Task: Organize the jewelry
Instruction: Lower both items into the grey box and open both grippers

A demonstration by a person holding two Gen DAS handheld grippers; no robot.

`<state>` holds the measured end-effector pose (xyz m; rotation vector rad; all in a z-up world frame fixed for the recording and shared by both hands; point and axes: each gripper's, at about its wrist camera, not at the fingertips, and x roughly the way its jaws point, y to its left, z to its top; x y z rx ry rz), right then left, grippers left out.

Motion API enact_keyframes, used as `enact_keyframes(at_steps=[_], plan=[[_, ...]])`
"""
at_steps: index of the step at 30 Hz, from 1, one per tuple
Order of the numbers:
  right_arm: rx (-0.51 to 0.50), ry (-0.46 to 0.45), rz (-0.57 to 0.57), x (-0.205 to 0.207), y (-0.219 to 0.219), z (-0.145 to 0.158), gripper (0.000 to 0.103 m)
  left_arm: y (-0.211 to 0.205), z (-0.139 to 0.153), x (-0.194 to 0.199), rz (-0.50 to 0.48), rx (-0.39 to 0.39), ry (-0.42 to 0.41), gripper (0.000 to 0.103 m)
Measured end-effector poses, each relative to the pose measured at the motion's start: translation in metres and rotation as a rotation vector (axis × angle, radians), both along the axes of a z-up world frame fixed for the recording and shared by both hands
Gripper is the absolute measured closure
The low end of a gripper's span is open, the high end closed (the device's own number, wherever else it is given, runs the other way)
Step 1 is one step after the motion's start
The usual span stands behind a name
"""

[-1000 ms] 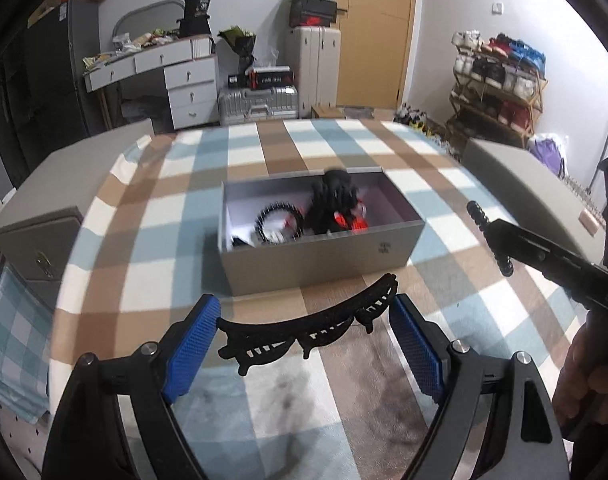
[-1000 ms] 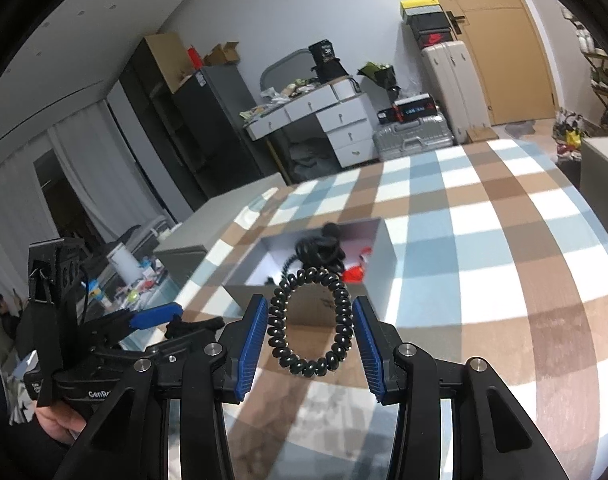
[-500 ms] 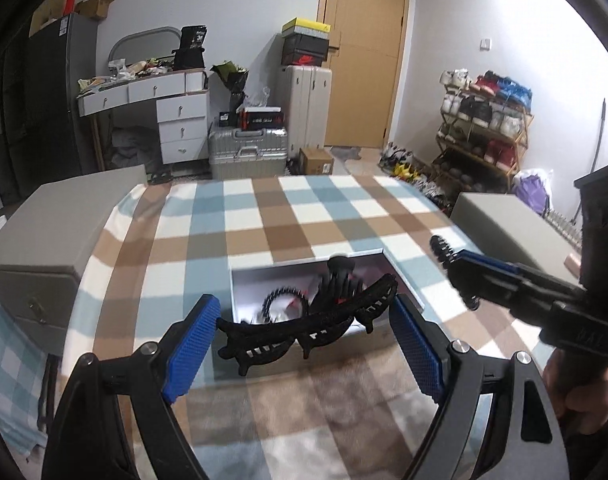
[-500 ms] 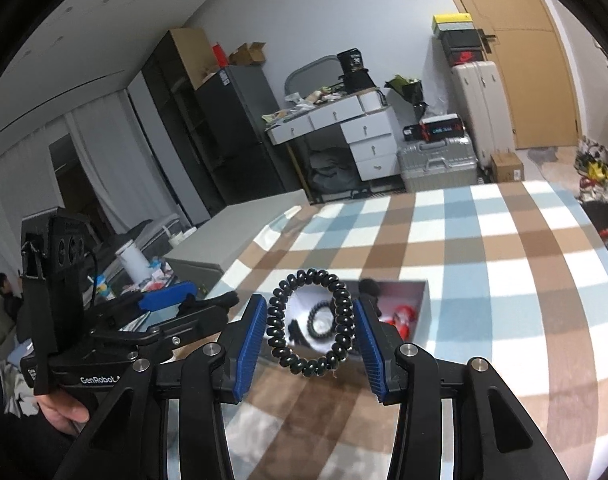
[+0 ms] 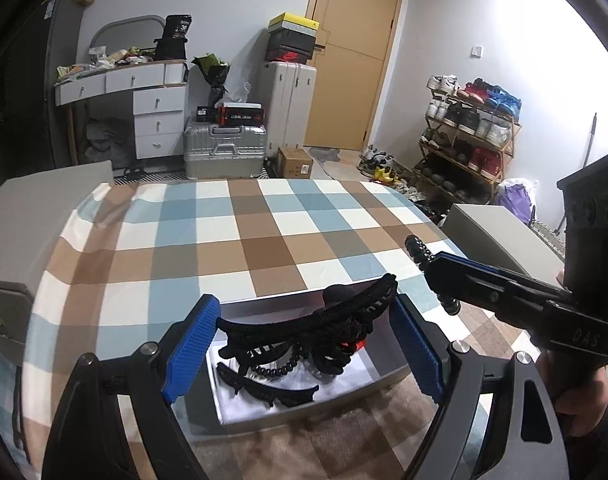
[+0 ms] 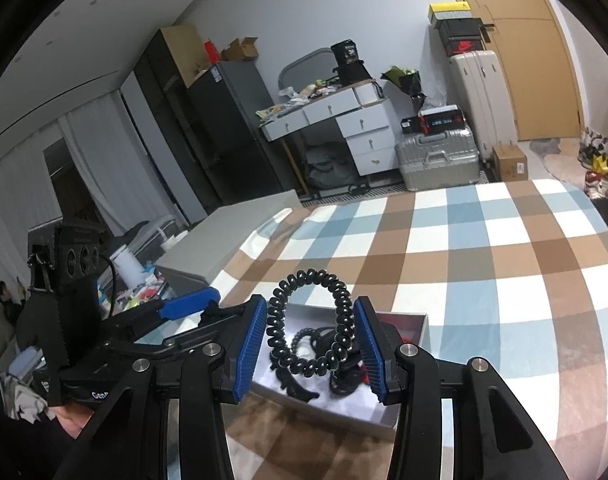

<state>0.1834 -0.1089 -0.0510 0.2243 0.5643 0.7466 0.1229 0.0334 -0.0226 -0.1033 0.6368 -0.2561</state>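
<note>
At lower centre, the left gripper (image 5: 304, 344) clamps a black hair clip (image 5: 311, 322) spanning its pads above the grey box (image 5: 304, 408). The right gripper (image 6: 309, 342) pinches a black coil hair tie (image 6: 308, 320) between its pads.

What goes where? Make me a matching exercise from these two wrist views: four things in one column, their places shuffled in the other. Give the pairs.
Things
1. black hair clip
2. spiral hair tie
3. grey box
4. silver suitcase

Places
A. on the checked tablecloth
B. on the floor beside the white drawers
C. held in the right gripper
D. held in the left gripper

Pairs: 1-D, 2-C, 3-A, 4-B
</note>
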Motion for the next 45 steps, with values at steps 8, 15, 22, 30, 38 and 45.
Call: enact_keyframes(at_steps=[8, 15, 22, 30, 38, 45], plan=[[0.015, 0.057, 0.003, 0.017, -0.001, -0.016, 0.058, 0.003, -0.008, 0.009, 0.012, -0.049, 0.013, 0.02], [0.023, 0.085, 0.007, 0.024, 0.0, -0.026, 0.058, 0.003, -0.013, 0.012, -0.018, -0.068, 0.028, 0.02], [0.024, 0.099, 0.012, 0.026, 0.001, -0.03, 0.057, 0.005, -0.016, 0.014, -0.049, -0.072, 0.04, 0.02], [0.002, 0.127, 0.021, 0.03, 0.006, -0.037, 0.056, 0.009, -0.025, 0.018, -0.094, -0.103, 0.06, 0.02], [-0.001, 0.131, 0.012, 0.029, 0.004, -0.038, 0.049, 0.012, -0.027, 0.022, -0.137, -0.152, 0.09, 0.019], [0.023, 0.12, -0.013, 0.025, -0.001, -0.035, 0.033, 0.014, -0.029, 0.022, -0.11, -0.129, 0.12, 0.018]])
